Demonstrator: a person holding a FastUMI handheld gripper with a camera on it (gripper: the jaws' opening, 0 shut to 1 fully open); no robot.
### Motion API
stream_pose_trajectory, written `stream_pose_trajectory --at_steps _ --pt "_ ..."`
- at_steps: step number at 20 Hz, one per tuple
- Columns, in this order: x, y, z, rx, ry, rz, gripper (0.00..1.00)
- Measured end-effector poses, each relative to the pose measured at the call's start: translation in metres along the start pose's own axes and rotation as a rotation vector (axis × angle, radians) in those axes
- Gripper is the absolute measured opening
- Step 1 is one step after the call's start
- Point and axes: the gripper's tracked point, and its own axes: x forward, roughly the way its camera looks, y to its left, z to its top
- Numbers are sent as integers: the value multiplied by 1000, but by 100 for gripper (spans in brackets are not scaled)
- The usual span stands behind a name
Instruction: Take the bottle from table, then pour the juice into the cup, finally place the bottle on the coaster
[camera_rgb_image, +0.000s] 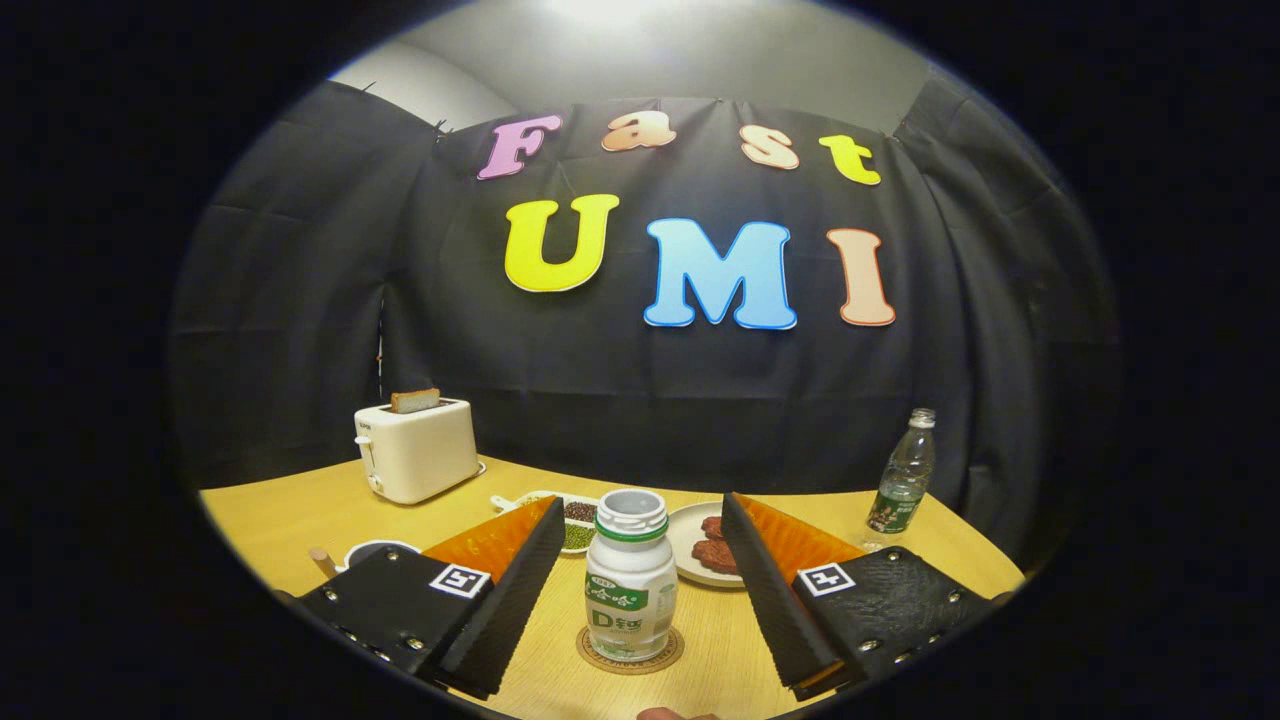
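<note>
Tabletop (300, 520): a yellow wooden surface carrying everything here, with a dark cloth wall behind it.
Toaster (417, 450): pale, set far back beyond the left finger, with a slice of bread (414, 400) standing up out of its slot.
Gripper (640, 600): the jaws are apart, one finger either side of the white bottle, and neither touches it; a clear gap shows on both sides.
White bottle (630, 585): upright between the fingers, uncapped, its mouth open, standing on the coaster (630, 655), whose rim shows round its base.
Water bottle (905, 480): clear plastic, capped, well off beyond the right finger near the wall.
Plate (690, 545): white, just behind the white bottle, holding a few dark red pieces.
Small dish (575, 520): behind the left finger, with dark and green beans in it.
Cup (375, 552): probably the dark-rimmed round thing peeping over the left finger; too hidden to be sure.
Stage: judged from the layout, the last step looks done or nearly so.
Risk: with the mouth open, any sideways drift of a finger during withdrawal could clip the bottle, tip it off the coaster and spill whatever remains inside onto the plate behind.
</note>
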Motion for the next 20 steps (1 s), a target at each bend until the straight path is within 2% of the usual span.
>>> stream_pose_trajectory --at_steps 5,8,11,20 --pt "-30 -12 36 -19 -22 -50 96" --pt "-47 -13 58 -28 -48 -52 96" --pt "-58 -10 74 14 -68 -28 96" --pt "-74 -23 74 14 -36 -59 96"
